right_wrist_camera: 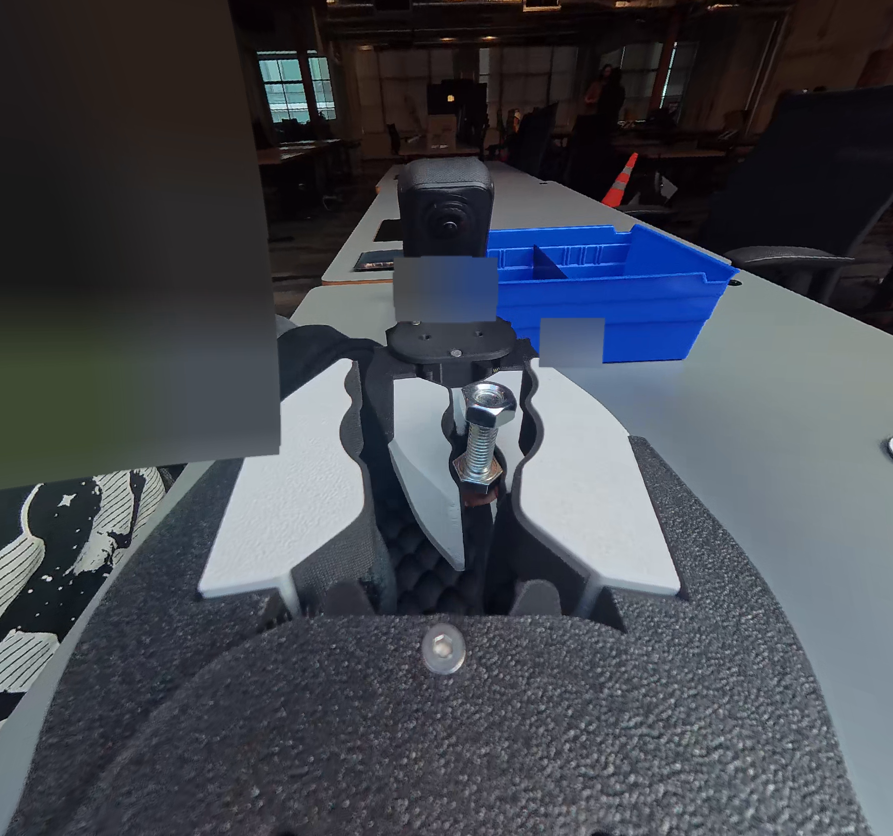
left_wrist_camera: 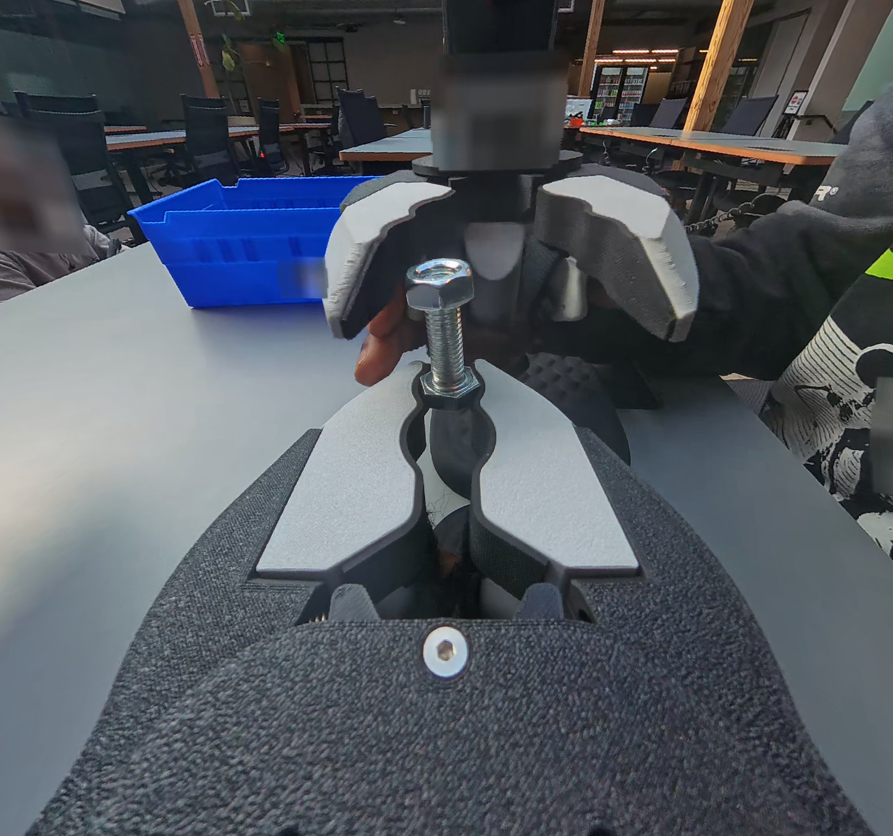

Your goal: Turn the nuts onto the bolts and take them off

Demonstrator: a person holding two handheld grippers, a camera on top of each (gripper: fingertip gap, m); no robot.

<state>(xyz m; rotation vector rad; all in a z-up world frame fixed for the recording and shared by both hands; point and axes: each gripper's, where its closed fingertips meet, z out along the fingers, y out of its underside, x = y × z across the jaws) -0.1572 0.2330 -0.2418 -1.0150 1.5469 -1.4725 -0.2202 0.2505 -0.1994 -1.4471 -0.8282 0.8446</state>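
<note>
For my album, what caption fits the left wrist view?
Left gripper clamps a bolt upright, nut at its top, open right gripper facing it.

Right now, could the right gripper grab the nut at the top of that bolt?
Probably yes. The right gripper is open, its fingers on either side of the bolt, with nothing blocking the nut. The left gripper holds the bolt's lower end.

The silver bolt [left_wrist_camera: 444, 329] stands upright, threaded shank vertical. At its lower end a thin hex piece [left_wrist_camera: 449, 385], whether the bolt's head or a second nut cannot be told, sits clamped at the tip of the left claw [left_wrist_camera: 449, 390]. A bright hex nut [left_wrist_camera: 439, 285] sits at the bolt's very top, level and flush with the shank's end. In the right wrist view the nut [right_wrist_camera: 488, 405] leans slightly right above the shank [right_wrist_camera: 481, 448].
</note>
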